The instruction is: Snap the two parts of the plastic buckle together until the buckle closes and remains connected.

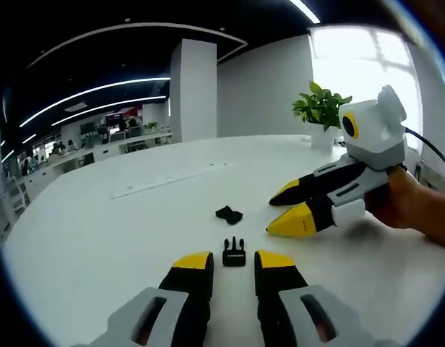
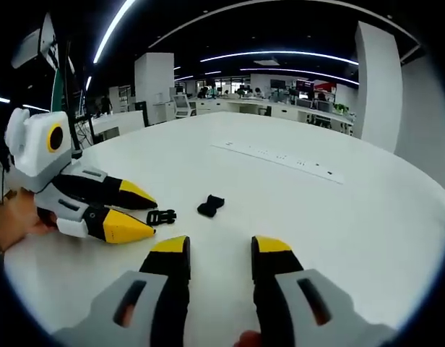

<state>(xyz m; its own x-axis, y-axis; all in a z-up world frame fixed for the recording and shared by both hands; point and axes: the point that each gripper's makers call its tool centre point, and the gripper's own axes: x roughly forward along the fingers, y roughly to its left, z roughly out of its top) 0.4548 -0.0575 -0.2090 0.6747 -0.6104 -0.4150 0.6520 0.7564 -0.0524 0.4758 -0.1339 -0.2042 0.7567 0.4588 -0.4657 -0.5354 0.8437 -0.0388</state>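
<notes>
Left gripper (image 1: pixel 233 262) fingers flank pronged buckle part (image 1: pixel 234 253).

Hand (image 1: pixel 414 206) behind the right gripper (image 1: pixel 280 211) cut off at frame edge, distant desks beyond the white table (image 1: pixel 100 238) blurred

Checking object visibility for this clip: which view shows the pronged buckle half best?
The left gripper view: the pronged buckle half lies unobstructed on the table, just ahead of the left gripper. In the right gripper view it is smaller, beside the left gripper's tip.

Open office: white pillar (image 1: pixel 193 88), ceiling light strips (image 2: pixel 280 53), bright window (image 1: pixel 356 65).
</notes>
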